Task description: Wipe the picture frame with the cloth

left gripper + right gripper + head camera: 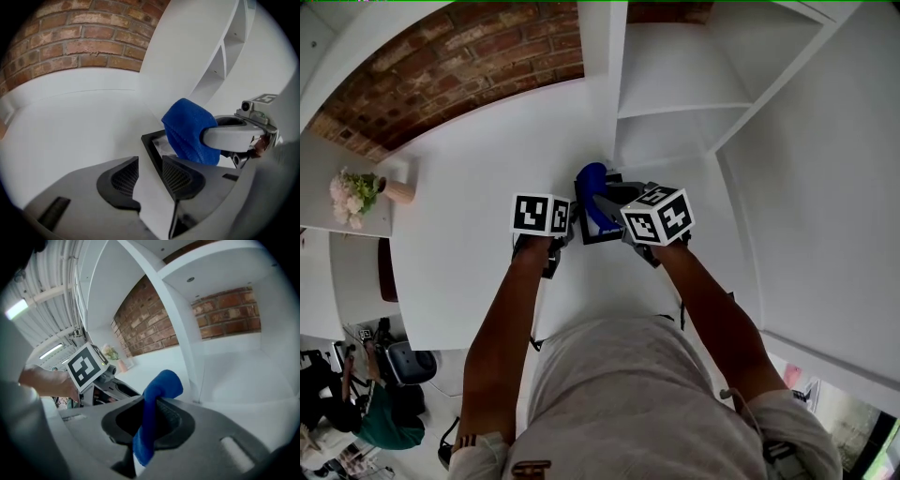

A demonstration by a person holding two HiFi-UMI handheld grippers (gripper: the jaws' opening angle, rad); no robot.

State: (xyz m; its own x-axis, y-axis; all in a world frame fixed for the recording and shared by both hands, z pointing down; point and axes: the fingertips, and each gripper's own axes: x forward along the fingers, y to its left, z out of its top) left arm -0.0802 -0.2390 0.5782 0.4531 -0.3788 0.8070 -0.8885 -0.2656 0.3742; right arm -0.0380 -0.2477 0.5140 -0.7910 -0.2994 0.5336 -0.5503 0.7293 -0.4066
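Pinching the soft blue woven cloth (161, 383) between closed jaws, the right gripper (149, 417) holds a limp fold that bulges past its tips; the cloth looks light and floppy, so it should drape over whatever it is pressed onto. The left gripper (149, 180) has its jaws well apart with only bare table between them. Just at its 1 o'clock, the near corner of the black rectangular picture frame (152, 143) pokes in. The frame appears to lie flat on the smooth white table (469, 234), straight ahead of the person at 12 o'clock, partly under the cloth. It is probably light and stiff, with a glazed face that could scratch or crack, and liable to skate on the slick tabletop. The dark rim at that near corner seems the safest grip for steadying it. The white shelf unit (675, 108) crowds in at 1 o'clock, limiting sweeps that way. A small pot of pale pink flowers (356, 192) stands well clear at 9 o'clock, and the red brick wall (459, 66) lies beyond.
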